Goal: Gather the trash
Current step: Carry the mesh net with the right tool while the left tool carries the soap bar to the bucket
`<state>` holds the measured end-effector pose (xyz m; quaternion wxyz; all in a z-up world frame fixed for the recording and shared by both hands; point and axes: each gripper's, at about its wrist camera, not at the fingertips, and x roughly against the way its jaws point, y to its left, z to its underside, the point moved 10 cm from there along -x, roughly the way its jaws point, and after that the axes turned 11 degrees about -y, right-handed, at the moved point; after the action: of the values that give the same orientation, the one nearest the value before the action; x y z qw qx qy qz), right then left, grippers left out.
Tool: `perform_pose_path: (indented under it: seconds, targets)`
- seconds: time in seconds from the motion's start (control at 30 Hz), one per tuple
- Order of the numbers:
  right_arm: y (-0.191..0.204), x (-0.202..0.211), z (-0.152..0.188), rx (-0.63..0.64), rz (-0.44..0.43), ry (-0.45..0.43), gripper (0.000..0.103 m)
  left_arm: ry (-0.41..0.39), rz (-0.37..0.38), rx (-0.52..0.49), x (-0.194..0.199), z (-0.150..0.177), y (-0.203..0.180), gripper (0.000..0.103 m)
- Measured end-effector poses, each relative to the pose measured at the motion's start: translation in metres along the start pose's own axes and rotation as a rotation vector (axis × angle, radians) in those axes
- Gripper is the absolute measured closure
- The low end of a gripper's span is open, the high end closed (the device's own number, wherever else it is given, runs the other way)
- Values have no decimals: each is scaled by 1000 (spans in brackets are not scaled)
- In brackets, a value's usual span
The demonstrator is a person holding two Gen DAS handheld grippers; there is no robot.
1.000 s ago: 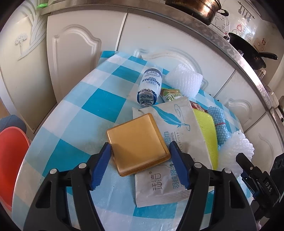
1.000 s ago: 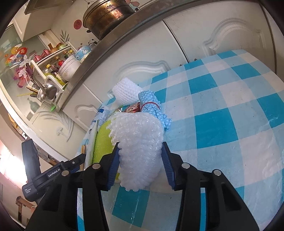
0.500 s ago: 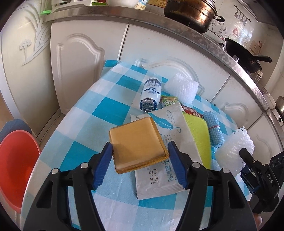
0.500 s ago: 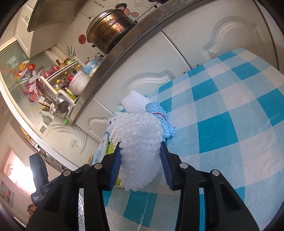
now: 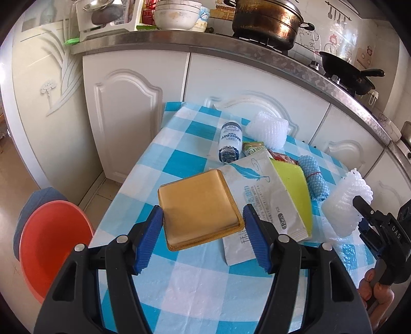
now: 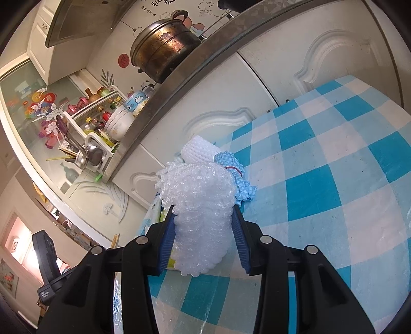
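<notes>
My left gripper (image 5: 203, 213) is shut on a flat gold square box (image 5: 197, 208) and holds it a little above the blue-checked table (image 5: 205, 282). My right gripper (image 6: 204, 239) is shut on a white foam net sleeve (image 6: 203, 205), which hangs clear of the cloth. In the left wrist view that sleeve (image 5: 344, 205) shows at the right edge. Still on the table lie a small bottle (image 5: 230, 144), a white wipes packet (image 5: 259, 187), a yellow-green pad (image 5: 292, 179), a blue net roll (image 5: 314, 179), a snack wrapper (image 5: 253, 149) and a second foam sleeve (image 5: 268, 129).
A red basin (image 5: 51, 241) stands on the floor left of the table. White cabinet doors (image 5: 128, 115) run close behind the table, under a steel counter with a pot (image 5: 267, 20), a pan and bowls. A hand (image 5: 375, 290) grips the right handle.
The left gripper has risen and drawn back with the gold box, now off the wipes packet. The right gripper tilted upward slightly, foam sleeve still held.
</notes>
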<state>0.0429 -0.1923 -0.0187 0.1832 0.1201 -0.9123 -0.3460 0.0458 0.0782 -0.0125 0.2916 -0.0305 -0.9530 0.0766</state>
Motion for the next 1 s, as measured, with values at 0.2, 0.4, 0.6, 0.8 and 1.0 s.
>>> perform_pose_path:
  seconds: [0.2,0.4,0.6,0.8,1.0]
  targets:
    - [3,4,4,2,13,4,59,-9,-60,-18,12,-1,35,38]
    - [16,9,6,26,11,0,59,-17,-130,-15,21,-1,77,38]
    - [52,15,14,78,-13,2,59,-21,-208,-15,32,-1,118,38]
    - [97,15,33,128,-56,44,59,-15,-270,-7,39,4,154,38]
    - [143,6,61,168,-108,108,58,-14,-311,-2,47,11,182,38]
